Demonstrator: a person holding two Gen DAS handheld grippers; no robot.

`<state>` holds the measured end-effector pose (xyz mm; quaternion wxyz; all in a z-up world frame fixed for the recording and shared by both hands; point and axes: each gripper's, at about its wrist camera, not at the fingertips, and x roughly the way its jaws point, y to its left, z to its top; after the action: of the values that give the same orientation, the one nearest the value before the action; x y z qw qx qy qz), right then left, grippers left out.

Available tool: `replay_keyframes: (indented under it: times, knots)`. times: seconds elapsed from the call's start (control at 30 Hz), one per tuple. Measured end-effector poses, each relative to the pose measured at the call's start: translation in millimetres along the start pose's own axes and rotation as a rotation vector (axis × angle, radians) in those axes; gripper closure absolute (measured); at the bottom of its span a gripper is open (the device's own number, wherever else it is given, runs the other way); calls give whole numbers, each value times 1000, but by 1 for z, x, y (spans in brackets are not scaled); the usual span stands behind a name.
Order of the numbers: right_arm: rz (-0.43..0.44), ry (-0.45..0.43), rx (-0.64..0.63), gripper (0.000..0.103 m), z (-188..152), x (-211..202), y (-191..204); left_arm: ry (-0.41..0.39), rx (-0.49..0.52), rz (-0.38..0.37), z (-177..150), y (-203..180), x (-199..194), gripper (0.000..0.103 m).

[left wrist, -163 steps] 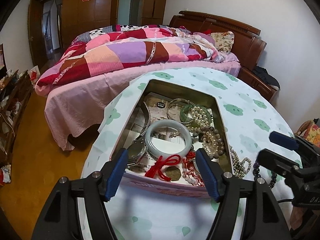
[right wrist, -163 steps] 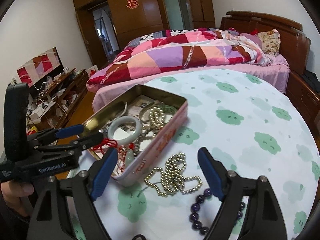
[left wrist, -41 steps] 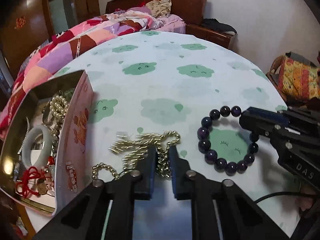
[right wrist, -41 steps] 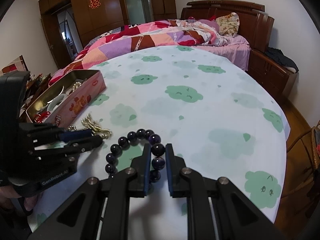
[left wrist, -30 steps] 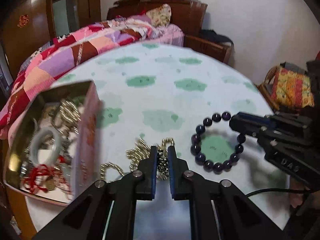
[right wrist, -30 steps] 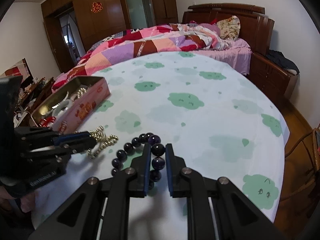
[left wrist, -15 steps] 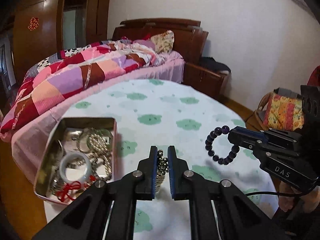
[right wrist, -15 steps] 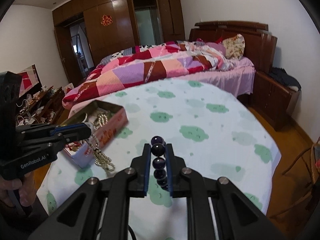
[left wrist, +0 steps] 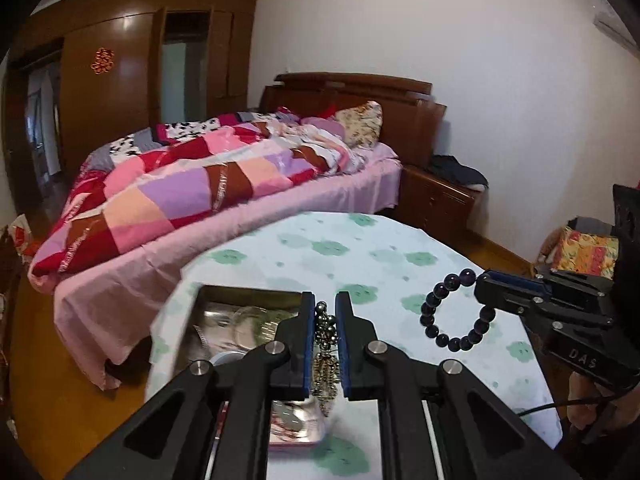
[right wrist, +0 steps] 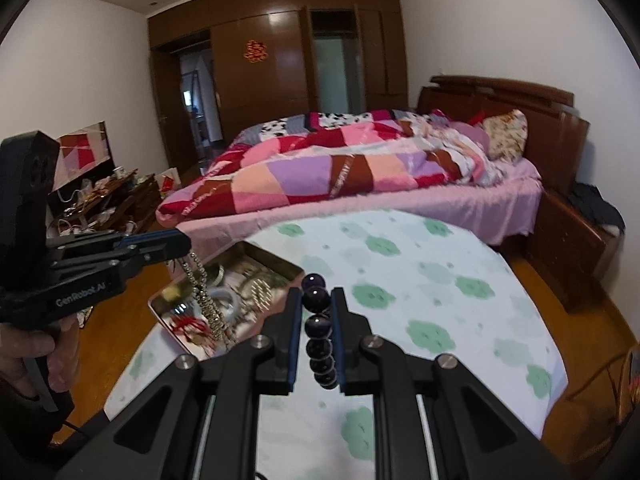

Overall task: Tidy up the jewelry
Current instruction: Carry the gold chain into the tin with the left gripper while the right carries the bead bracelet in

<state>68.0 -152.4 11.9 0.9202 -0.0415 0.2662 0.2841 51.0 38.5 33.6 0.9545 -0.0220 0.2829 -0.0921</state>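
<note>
Both pieces now off the tablecloth, lifted since a second ago. Left gripper pinches the gold bead chain, dangling limp over the tin at 9 o'clock. Right gripper clamps the purple bead bracelet (smooth, light beads, likely slippery; grip across one bead).

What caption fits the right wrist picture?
Right tongs lift purple bead bracelet; left tongs dangle gold chain over tin.

- A bed with a patchwork quilt stood behind the table.
- A floral pillow lay against the wooden headboard.
- Dark wardrobes bore a red ornament.
- A cloud-print tablecloth covered the table.
</note>
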Motion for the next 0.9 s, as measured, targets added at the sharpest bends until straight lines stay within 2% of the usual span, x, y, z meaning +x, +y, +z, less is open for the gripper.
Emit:
replay_keyframes:
  times: [0.17,0.47,0.7,0.9]
  knots:
    - [39,-11,-53,87,21,14,24,-6,-25,37,1,23,0,94]
    - [84,7,-104,86,31,51,58,-2,-55,63,1,46,7,94]
    - [104,81,-123,86,19,96,78,52,-94,63,-17,61,35,93]
    - [103,182,-139,86,-9,133,87,127,-112,69,-41,69,60,93]
